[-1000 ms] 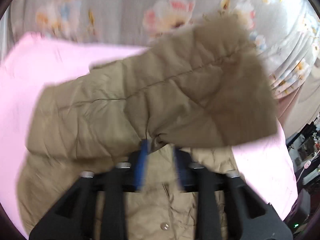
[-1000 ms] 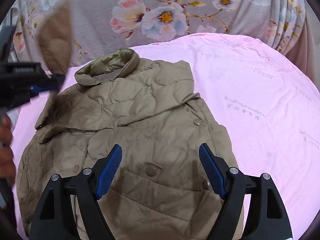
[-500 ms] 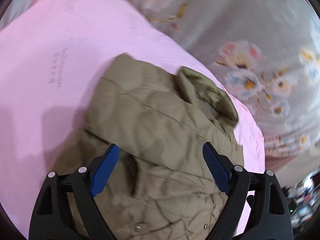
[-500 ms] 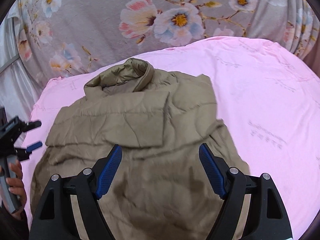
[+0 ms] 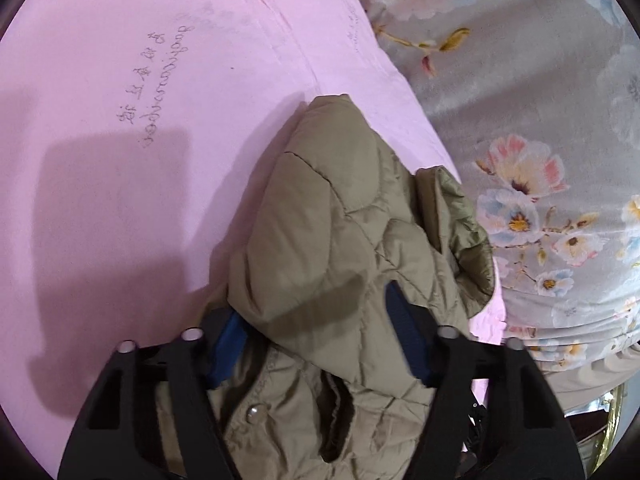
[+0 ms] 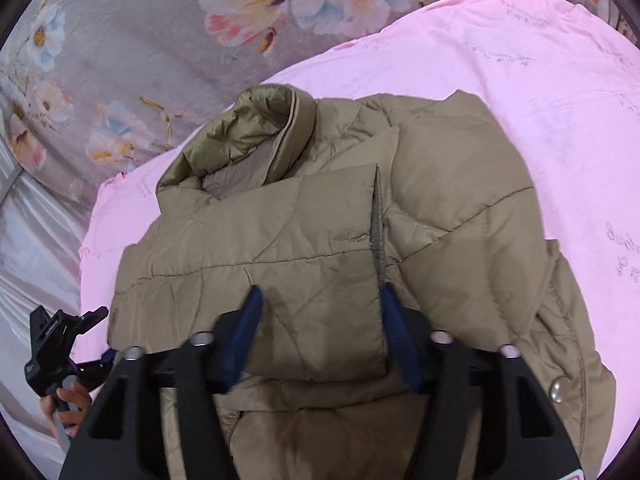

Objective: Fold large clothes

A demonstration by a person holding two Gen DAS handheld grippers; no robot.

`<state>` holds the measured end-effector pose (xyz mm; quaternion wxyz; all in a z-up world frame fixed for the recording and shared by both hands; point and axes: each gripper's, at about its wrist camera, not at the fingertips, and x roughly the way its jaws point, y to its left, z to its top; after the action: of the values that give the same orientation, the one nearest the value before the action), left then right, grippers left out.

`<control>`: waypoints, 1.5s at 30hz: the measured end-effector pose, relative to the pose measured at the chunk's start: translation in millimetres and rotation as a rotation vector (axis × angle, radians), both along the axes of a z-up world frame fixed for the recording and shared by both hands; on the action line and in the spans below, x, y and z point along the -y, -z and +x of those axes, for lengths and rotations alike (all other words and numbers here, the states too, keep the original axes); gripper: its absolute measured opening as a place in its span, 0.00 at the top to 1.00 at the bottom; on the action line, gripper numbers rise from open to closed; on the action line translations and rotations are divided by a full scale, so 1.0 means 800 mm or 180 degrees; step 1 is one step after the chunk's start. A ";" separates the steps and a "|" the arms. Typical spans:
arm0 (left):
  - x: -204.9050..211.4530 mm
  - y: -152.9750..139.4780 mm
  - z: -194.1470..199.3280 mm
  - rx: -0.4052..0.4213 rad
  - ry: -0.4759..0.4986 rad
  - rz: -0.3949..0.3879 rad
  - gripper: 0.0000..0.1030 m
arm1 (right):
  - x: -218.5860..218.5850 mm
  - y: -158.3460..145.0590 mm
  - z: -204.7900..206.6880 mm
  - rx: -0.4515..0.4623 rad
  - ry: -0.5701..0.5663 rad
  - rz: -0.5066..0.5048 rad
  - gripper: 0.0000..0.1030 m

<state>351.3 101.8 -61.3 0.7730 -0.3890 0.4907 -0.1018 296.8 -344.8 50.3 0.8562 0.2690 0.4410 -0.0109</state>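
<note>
Here a tan quilted jacket [image 6: 340,240] lies on a pink sheet [image 6: 540,60], collar toward a floral cover [image 6: 120,40], one sleeve already laid across its chest. The step in hand looks like gathering the body for a further fold. The left gripper [image 5: 316,344] is closing with a puffy fold between its jaws; whether the pads press it is unclear. The right gripper [image 6: 320,336] is closing above the folded sleeve, not visibly gripping. Next, each needs a firm pinch through several thick layers before lifting.

Khaki quilted jacket [image 6: 340,240], seemingly sleeves folded in
</note>
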 end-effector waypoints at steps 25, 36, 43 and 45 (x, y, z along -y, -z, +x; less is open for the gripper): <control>0.072 -0.016 -0.037 0.0599 0.0376 0.2051 0.95 | -0.055 0.010 -0.042 0.0084 -0.0474 -0.1273 0.95; 0.090 -0.106 -0.089 0.1180 0.0505 0.2519 0.70 | -0.035 -0.055 -0.070 0.0325 -0.0373 -0.0935 0.88; 0.161 -0.132 -0.044 0.1293 0.0746 0.2282 0.68 | -0.090 -0.082 -0.029 0.0540 -0.0598 -0.1051 0.88; 0.180 -0.106 -0.028 0.1143 0.0842 0.2302 0.68 | -0.106 -0.067 -0.019 0.0476 -0.0684 -0.1128 0.88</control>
<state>328.6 -42.2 23.2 0.9131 -0.0025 0.3981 -0.0876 281.7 -260.2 104.0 0.9166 0.0659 0.3936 0.0231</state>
